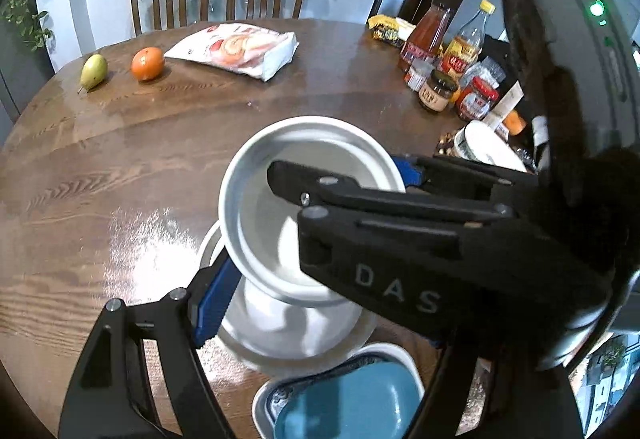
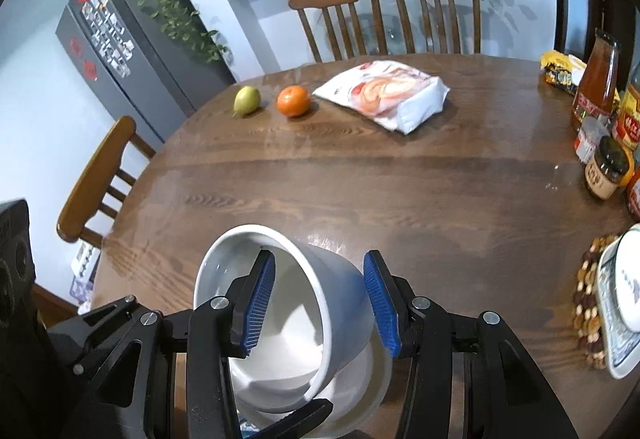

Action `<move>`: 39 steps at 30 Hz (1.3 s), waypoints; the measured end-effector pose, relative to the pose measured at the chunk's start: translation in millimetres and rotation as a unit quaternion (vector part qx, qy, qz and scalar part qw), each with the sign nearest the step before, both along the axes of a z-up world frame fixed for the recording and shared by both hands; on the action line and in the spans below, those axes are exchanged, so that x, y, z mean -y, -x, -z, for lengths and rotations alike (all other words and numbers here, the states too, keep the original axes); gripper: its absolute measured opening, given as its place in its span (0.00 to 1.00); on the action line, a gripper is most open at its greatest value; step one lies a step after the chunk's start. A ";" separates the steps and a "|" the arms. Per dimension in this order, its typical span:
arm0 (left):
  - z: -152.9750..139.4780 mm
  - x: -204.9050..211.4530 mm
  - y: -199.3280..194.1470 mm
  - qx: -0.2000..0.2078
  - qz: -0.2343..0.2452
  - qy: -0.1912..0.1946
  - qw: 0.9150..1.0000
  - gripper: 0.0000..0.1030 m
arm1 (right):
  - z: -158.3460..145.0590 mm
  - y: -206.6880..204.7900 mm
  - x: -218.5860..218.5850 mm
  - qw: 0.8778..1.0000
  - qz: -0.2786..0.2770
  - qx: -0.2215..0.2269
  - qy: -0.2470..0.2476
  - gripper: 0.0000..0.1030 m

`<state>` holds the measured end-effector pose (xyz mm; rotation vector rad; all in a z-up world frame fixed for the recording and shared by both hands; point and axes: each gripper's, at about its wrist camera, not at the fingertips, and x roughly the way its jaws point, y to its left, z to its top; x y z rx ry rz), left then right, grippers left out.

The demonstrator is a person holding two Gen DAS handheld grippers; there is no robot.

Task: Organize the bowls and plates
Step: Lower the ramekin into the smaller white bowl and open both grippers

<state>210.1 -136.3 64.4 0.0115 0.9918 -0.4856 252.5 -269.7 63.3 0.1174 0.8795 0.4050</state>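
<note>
Filling most of both views, the table (image 2: pixel 360 191) is carrying everything else. In the right wrist view, the fridge (image 2: pixel 132 51) is standing at upper left and two chairs (image 2: pixel 384 19) are sitting behind the table at upper centre.

At bottom centre of that view, the right gripper (image 2: pixel 320 299) is straddling the wall of a tilted white bowl (image 2: pixel 344 291), one blue pad inside, one outside. The outer pad is sitting just off the wall, so I cannot tell whether the grip is clenched. That bowl is leaning inside a second bowl (image 2: pixel 372 391) beneath it.

In the left wrist view, the right gripper is crossing the lower right of the frame, reaching into the tilted bowl (image 1: pixel 256 199) at centre. The left gripper (image 1: pixel 320 259) is showing one blue finger (image 1: pixel 214 303) at lower left, just beside the bowl's rim; its other finger is hidden, so its state cannot be told. The lower bowl (image 1: pixel 288 335) is lying under the tilted one, and a blue dish (image 1: pixel 360 403) is nesting in a white tray (image 1: pixel 262 407) at the bottom edge.

A bag (image 2: pixel 384 95) is lying at upper centre, bottles (image 2: pixel 596 75) and jars (image 2: pixel 606 167) are crowding the right edge, and an orange (image 2: pixel 294 101) and a pear (image 2: pixel 247 101) are sitting left of the bag.
</note>
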 end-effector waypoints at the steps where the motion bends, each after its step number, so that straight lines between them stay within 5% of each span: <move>1: 3.9 -1.2 1.6 -0.003 -0.002 -0.004 1.000 0.73 | 5.3 1.5 -0.7 1.000 0.001 -0.005 -0.003 0.48; 18: 38.7 -9.7 6.3 -0.048 0.000 -0.017 0.999 0.73 | 43.9 7.1 -15.0 0.999 -0.005 -0.052 0.004 0.48; 39: 44.6 -8.2 5.6 -0.055 0.014 -0.017 0.998 0.73 | 50.8 9.2 -16.0 0.998 0.004 -0.054 0.013 0.48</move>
